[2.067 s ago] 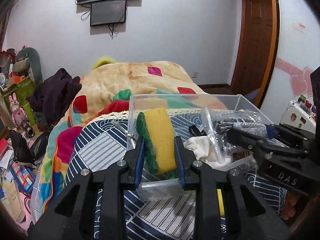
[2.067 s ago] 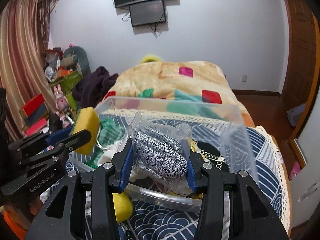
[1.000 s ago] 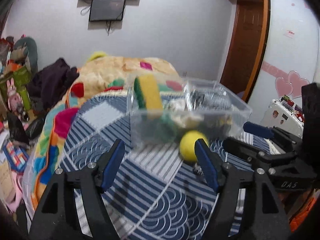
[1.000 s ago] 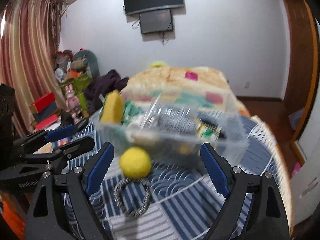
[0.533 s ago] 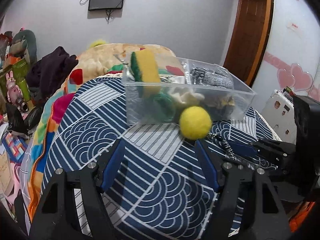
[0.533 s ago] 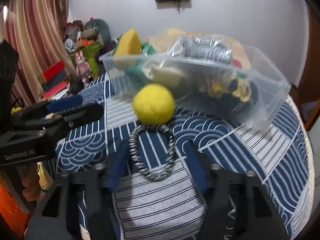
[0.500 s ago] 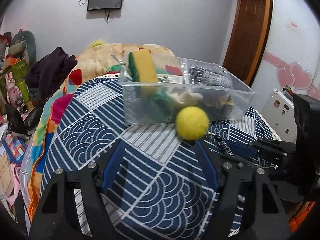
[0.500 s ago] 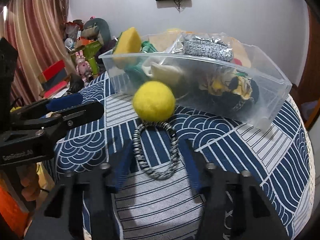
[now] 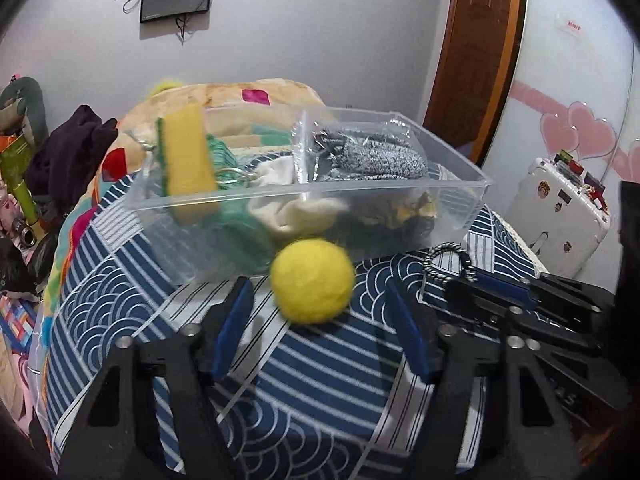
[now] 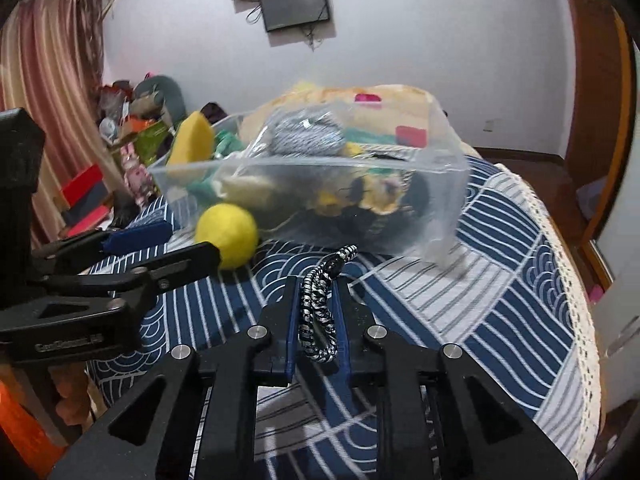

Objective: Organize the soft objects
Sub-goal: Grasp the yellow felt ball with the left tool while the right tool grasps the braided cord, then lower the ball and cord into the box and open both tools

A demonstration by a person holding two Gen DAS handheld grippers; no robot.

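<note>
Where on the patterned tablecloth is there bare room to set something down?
Bare cloth lies right of the clear bin, out to the lace edge, and on the near left beside the left gripper. The bin's front is crowded: yellow ball, rope loop in the right gripper.

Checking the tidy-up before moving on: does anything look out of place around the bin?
The yellow ball lies outside the clear bin, on the blue patterned cloth. The yellow sponge stands on end above the rim.
</note>
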